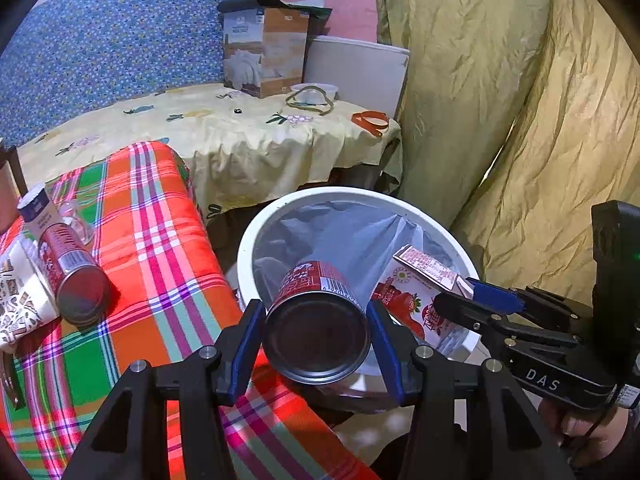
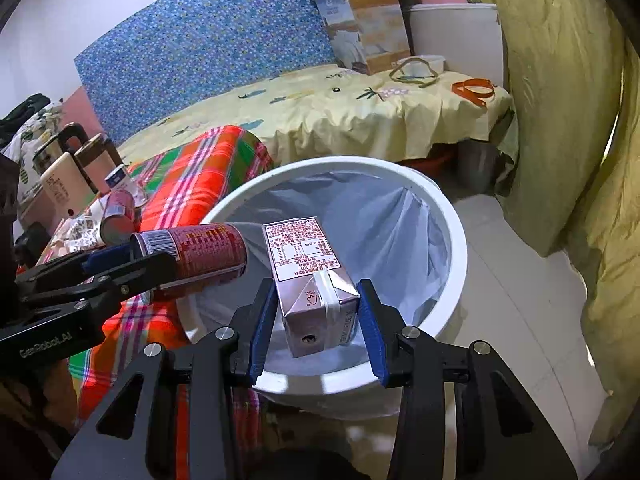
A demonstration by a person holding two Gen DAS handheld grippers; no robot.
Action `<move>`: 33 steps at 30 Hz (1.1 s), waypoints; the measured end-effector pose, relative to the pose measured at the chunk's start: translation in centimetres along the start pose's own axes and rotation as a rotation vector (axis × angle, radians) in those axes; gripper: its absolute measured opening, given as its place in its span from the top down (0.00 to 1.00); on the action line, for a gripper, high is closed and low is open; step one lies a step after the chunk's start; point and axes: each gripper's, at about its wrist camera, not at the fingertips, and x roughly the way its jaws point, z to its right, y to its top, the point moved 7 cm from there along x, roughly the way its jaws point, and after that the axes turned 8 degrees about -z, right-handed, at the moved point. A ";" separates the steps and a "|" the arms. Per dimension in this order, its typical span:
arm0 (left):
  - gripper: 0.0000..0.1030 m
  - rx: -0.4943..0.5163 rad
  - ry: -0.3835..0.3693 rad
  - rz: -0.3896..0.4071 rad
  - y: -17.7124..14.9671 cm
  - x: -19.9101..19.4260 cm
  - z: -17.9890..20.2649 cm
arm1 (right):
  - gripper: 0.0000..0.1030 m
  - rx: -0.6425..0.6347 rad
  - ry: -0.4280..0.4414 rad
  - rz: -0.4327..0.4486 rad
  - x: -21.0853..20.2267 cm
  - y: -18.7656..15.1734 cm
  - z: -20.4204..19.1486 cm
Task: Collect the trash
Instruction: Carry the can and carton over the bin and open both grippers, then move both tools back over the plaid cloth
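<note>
Black tongs with blue pads fill each view's foreground: the left tongs (image 1: 316, 340) grip a red cylindrical metal can (image 1: 320, 320), the right tongs (image 2: 316, 320) clamp a silver-and-red drink carton (image 2: 316, 280). Both items hang over the white round bin with a grey plastic liner (image 2: 452, 240). The can sits above the near rim, so a release here could glance off and roll to the floor. Another red can (image 1: 72, 276) lies on the plaid-covered desk (image 1: 160, 240).

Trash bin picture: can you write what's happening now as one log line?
left tongs: shut on red can | right tongs: shut on juice carton | both over white bin | another can on plaid cloth
</note>
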 end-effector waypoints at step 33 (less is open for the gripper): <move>0.48 -0.115 0.112 0.095 -3.7 -7.5 -4.6 | 0.57 -0.096 0.111 0.035 -2.5 -0.2 -6.1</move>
